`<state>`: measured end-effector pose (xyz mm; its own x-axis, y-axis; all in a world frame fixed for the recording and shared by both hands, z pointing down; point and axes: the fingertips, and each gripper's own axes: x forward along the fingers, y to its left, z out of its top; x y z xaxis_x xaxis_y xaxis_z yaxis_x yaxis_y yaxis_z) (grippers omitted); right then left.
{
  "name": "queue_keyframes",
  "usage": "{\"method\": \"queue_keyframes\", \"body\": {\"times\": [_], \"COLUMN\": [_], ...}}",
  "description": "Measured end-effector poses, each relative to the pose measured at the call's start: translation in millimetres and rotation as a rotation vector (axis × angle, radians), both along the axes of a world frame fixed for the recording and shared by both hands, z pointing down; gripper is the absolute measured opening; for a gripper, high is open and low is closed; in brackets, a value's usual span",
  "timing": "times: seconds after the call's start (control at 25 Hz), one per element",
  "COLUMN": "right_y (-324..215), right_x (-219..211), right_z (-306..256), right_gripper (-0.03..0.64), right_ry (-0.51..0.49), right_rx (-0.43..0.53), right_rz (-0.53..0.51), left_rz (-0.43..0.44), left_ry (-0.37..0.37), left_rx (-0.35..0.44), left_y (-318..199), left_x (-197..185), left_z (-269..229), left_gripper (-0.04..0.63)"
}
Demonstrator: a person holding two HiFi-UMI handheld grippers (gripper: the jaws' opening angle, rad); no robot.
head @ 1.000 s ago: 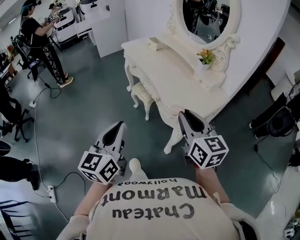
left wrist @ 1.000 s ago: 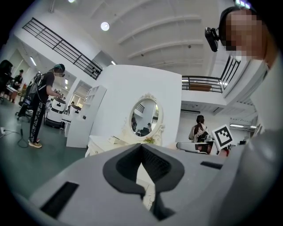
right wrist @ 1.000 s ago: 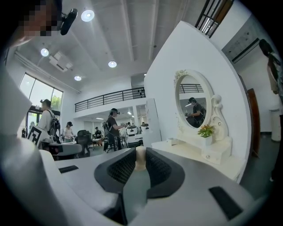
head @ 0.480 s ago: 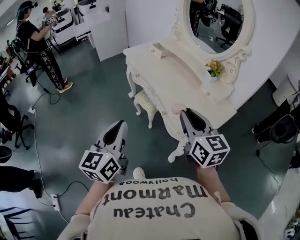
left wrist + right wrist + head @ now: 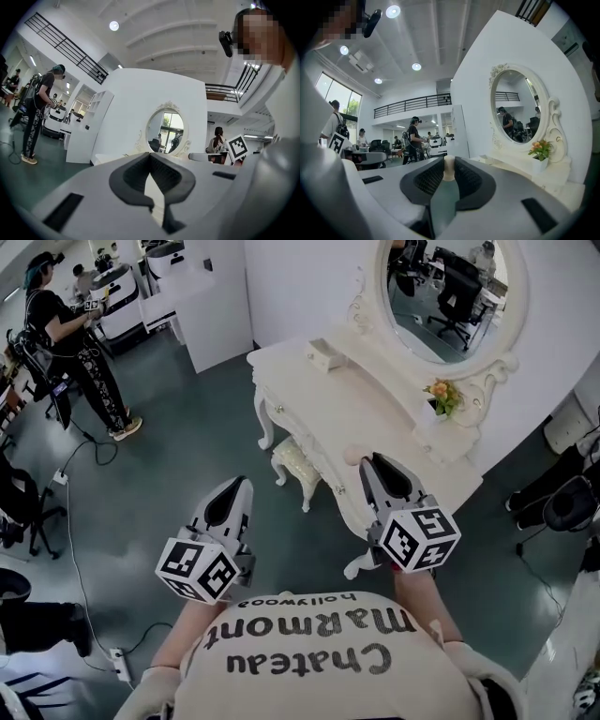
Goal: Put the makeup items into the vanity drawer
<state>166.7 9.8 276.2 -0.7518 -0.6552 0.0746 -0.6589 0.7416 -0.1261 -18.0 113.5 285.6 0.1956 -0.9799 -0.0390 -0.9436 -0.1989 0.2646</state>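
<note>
Closer now comes the white vanity worktop (image 5: 347,409); right gripper (image 5: 371,467) jaws pinch a beige makeup item (image 5: 352,457) at their tips, left gripper (image 5: 236,491) jaws closed, empty; dark green floor (image 5: 178,465) below

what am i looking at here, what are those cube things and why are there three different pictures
A person wears a camera on the head and holds a hand-worked gripper in each hand; the marker cubes are part of those grippers. The head view looks down on the left gripper and right gripper before a cream vanity table with an oval mirror. The other two pictures come from cameras riding on each gripper, looking along its jaws. On the table stand a small flower pot and a small box; a stool stands partly under it. The right gripper pinches a small beige item; the left gripper's jaws are together, holding nothing.
</note>
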Motion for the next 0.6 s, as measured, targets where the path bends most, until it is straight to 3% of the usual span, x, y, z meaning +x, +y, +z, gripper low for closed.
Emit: {"method": "queue_keyframes", "body": {"times": [0.44, 0.6], "right_y": [-20, -27], "right_x": [-60, -77], "right_z": [8, 4], "right_gripper": [0.087, 0.087], "right_ry": [0.059, 0.049], "right_rx": [0.018, 0.003], "right_rz": [0.009, -0.012], "left_rz": [0.03, -0.001], "left_ry": [0.053, 0.03], "left_rx": [-0.004, 0.028], "left_y": [-26, -21], "left_x": [-59, -78], "left_z": [12, 5], "left_gripper": [0.008, 0.008]}}
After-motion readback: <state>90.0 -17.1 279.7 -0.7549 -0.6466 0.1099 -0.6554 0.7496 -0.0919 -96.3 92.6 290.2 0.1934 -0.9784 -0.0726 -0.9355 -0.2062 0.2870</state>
